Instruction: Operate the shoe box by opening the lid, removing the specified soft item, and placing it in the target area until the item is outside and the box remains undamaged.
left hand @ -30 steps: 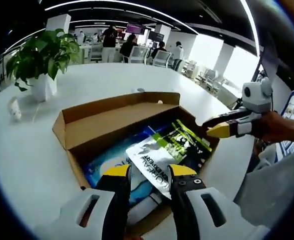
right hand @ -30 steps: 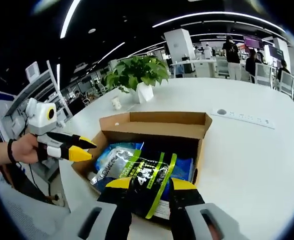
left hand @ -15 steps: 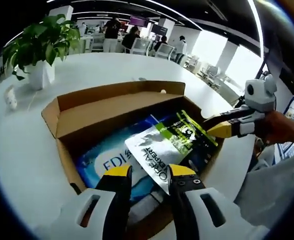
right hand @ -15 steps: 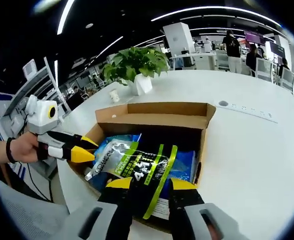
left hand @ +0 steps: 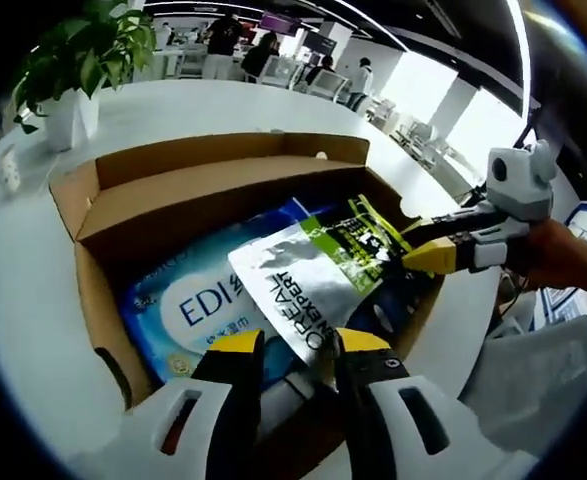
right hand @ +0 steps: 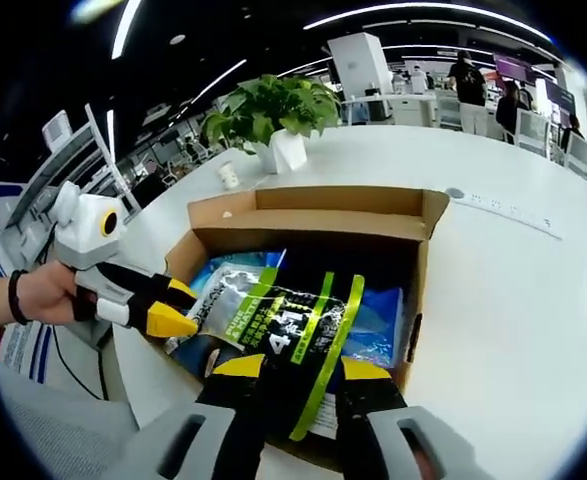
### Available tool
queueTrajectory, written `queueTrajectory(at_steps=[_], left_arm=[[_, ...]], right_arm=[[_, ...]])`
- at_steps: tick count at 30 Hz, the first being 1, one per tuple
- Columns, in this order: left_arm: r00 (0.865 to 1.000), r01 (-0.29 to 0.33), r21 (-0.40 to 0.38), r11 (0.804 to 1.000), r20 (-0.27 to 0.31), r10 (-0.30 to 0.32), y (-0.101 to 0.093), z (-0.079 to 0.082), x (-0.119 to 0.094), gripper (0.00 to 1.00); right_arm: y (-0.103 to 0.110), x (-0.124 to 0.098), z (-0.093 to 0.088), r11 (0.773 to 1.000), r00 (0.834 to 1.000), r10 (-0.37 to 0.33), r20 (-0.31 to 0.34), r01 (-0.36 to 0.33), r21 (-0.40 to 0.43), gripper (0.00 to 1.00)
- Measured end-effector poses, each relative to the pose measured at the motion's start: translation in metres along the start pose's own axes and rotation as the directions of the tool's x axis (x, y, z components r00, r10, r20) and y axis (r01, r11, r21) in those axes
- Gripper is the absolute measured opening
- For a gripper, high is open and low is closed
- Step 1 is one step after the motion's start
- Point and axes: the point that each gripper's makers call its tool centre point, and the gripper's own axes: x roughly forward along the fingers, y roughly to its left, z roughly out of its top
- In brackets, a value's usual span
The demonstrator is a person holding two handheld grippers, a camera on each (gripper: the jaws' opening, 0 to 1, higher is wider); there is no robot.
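Note:
The brown cardboard shoe box (left hand: 213, 150) stands open on the white table, its lid folded back at the far side. Inside it, a silver and green soft pouch (left hand: 313, 280) lies on a blue pack (left hand: 193, 300). My left gripper (left hand: 299, 345) is open at the box's near edge, and the pouch's lower end shows between its jaws. From the right, the right gripper (left hand: 425, 250) reaches over the box's rim to the pouch's green end. In the right gripper view, my right gripper (right hand: 302, 368) is open over the pouch (right hand: 293, 320). There the left gripper (right hand: 176, 306) is at the box (right hand: 313, 200) edge.
A potted plant (left hand: 73, 60) and a small white object (left hand: 11, 170) stand behind the box. A white power strip (right hand: 503, 210) lies to the right in the right gripper view. A hand (left hand: 563, 260) holds the right gripper. Several people and chairs are far off.
Both views have moved closer to the box, so it looks larger. The left gripper's tips have dropped nearer the pouch's silver end. The pouch has shifted a little.

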Motion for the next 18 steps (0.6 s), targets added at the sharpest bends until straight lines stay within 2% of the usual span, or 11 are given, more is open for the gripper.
queueTrajectory(at_steps=[1, 2, 4, 5, 7, 10, 18], left_arm=[[1.0, 0.012, -0.006, 1.0, 0.008, -0.012, -0.003, 0.001, 0.0, 0.16], [1.0, -0.006, -0.005, 1.0, 0.013, 0.006, 0.0, 0.002, 0.0, 0.13], [1.0, -0.008, 0.0, 1.0, 0.023, 0.008, 0.0, 0.004, -0.001, 0.02], [1.0, -0.006, -0.009, 1.0, 0.025, 0.006, -0.001, 0.004, 0.0, 0.01], [1.0, -0.02, -0.005, 1.0, 0.006, 0.02, 0.002, 0.001, 0.003, 0.01], [0.999, -0.034, 0.017, 0.999, 0.012, 0.033, 0.002, 0.002, 0.004, 0.0], [0.998, -0.03, 0.006, 1.0, 0.051, 0.03, 0.003, 0.017, -0.003, 0.0]], right_arm=[[-0.002, 0.0, -0.001, 1.0, 1.0, -0.008, -0.004, 0.008, -0.007, 0.14], [-0.005, -0.002, 0.0, 1.0, 1.0, -0.028, 0.0, 0.028, -0.008, 0.09], [-0.007, -0.004, 0.001, 0.999, 0.999, -0.033, 0.01, 0.033, 0.004, 0.0], [-0.004, -0.005, 0.005, 1.0, 0.999, -0.02, 0.029, 0.019, 0.024, 0.0], [-0.003, -0.005, 0.006, 1.0, 0.999, -0.019, 0.03, 0.019, 0.022, 0.0], [-0.001, -0.005, 0.007, 1.0, 0.999, -0.023, 0.033, 0.022, 0.014, 0.0], [0.0, -0.011, 0.01, 0.999, 0.999, -0.019, 0.049, 0.017, 0.028, 0.0]])
